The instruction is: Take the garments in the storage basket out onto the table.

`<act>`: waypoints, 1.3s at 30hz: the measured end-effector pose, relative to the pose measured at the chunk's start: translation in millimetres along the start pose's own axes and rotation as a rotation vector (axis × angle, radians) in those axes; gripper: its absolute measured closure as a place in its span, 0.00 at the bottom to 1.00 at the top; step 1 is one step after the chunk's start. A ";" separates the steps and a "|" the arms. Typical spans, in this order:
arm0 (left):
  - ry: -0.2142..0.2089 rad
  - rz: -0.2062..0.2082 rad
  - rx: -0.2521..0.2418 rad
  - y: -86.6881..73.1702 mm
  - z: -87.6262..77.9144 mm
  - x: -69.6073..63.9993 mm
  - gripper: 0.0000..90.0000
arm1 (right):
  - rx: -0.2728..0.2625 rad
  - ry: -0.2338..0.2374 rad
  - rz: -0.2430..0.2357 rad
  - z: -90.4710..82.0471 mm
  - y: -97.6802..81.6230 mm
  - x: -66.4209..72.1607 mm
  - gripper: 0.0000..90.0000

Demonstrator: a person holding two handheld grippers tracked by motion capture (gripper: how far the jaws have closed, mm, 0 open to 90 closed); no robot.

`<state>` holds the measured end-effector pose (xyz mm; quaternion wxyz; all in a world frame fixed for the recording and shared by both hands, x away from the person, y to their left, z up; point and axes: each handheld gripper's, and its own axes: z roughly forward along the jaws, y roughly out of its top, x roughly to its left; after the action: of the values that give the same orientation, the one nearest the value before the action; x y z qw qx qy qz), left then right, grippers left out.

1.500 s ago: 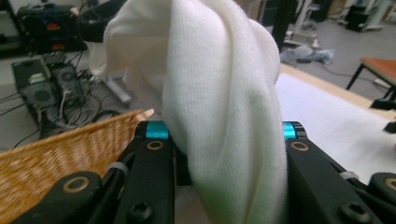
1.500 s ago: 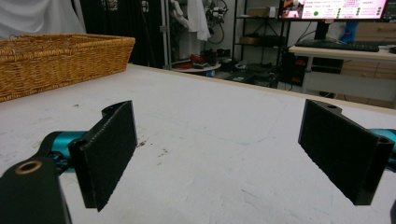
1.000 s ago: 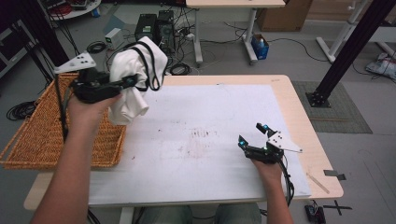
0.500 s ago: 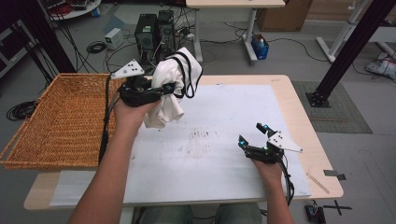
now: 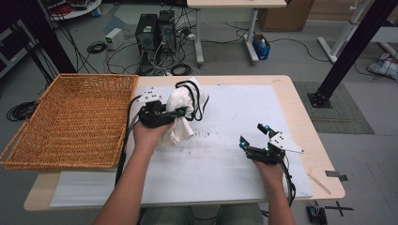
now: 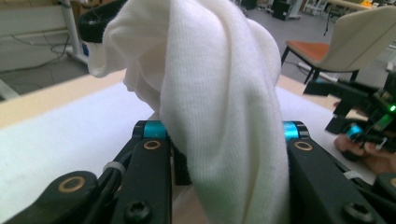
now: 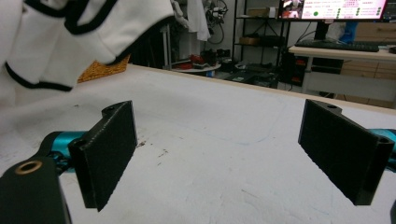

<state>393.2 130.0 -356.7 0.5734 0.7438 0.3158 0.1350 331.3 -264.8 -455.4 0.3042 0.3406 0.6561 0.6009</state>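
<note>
Basket (image 5: 70,119) at left, empty. Left gripper (image 5: 180,112), clamped on the white garment (image 5: 183,112), has carried it from above the basket down over the table's white sheet (image 5: 225,173); likely laying it out next. Right gripper (image 5: 253,136) parked on the sheet, jaws wide, empty.

Basket (image 5: 70,122) lies left of garment (image 5: 183,112) on table (image 5: 300,108).
</note>
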 end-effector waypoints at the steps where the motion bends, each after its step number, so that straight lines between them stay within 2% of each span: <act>1: 0.001 -0.004 0.004 -3.4 1.7 0.3 0.76 | 0.000 0.000 0.000 0.0 0.0 0.0 0.13; 3: 0.004 -0.015 0.011 -8.9 4.3 1.0 0.75 | 0.002 0.001 0.001 -0.1 0.0 0.1 0.13; 4: 0.004 -0.037 0.024 -17.8 8.7 2.7 0.76 | 0.001 -0.001 -0.001 -0.2 0.0 0.2 0.13; 6: 0.004 -0.042 0.033 -21.0 10.3 3.3 0.75 | 0.001 -0.001 -0.001 -0.2 0.0 0.3 0.13; 7: 0.002 -0.046 0.061 -30.7 16.5 2.8 0.75 | 0.001 -0.001 0.000 -0.2 0.0 0.2 0.13; 14: -0.017 -0.053 0.142 -58.5 34.5 -1.8 0.75 | 0.002 -0.001 -0.001 -0.3 0.0 0.3 0.13; 19: -0.022 -0.050 0.181 -68.0 40.6 -4.7 0.75 | 0.001 -0.001 0.001 -0.2 0.0 0.2 0.13; 21: -0.012 -0.042 0.218 -73.7 46.0 -7.5 0.74 | 0.001 0.000 0.000 -0.3 0.0 0.2 0.13; 23: -0.010 -0.045 0.232 -76.0 49.1 -9.4 0.69 | 0.002 -0.001 0.000 -0.3 0.0 0.3 0.13; 26: -0.001 -0.021 0.240 -76.9 52.2 -12.9 0.62 | 0.002 -0.001 -0.001 -0.3 0.0 0.3 0.13; 27: 0.017 -0.033 0.237 -76.7 53.2 -14.2 0.55 | 0.001 -0.001 0.000 -0.3 0.0 0.4 0.13; 28: 0.017 -0.033 0.237 -76.7 53.2 -14.2 0.48 | 0.001 -0.002 -0.001 -0.3 0.0 0.3 0.13; 29: 0.020 -0.051 0.240 -76.9 53.9 -13.7 0.41 | 0.001 -0.002 -0.001 -0.3 0.0 0.4 0.13; 30: 0.015 -0.053 0.240 -76.7 53.6 -13.4 0.38 | 0.000 -0.003 -0.001 -0.3 0.0 0.4 0.13; 33: 0.042 -0.044 0.238 -74.0 49.7 -12.6 0.27 | -0.001 -0.003 -0.002 -0.3 -0.1 0.4 0.13; 39: 0.083 -0.049 0.212 -65.7 37.0 -9.0 0.18 | -0.002 -0.002 -0.002 -0.4 -0.1 0.3 0.13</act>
<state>386.4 105.3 -428.2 0.4810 0.7862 0.3699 0.1172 330.8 -264.8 -455.5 0.3057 0.3403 0.6556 0.6007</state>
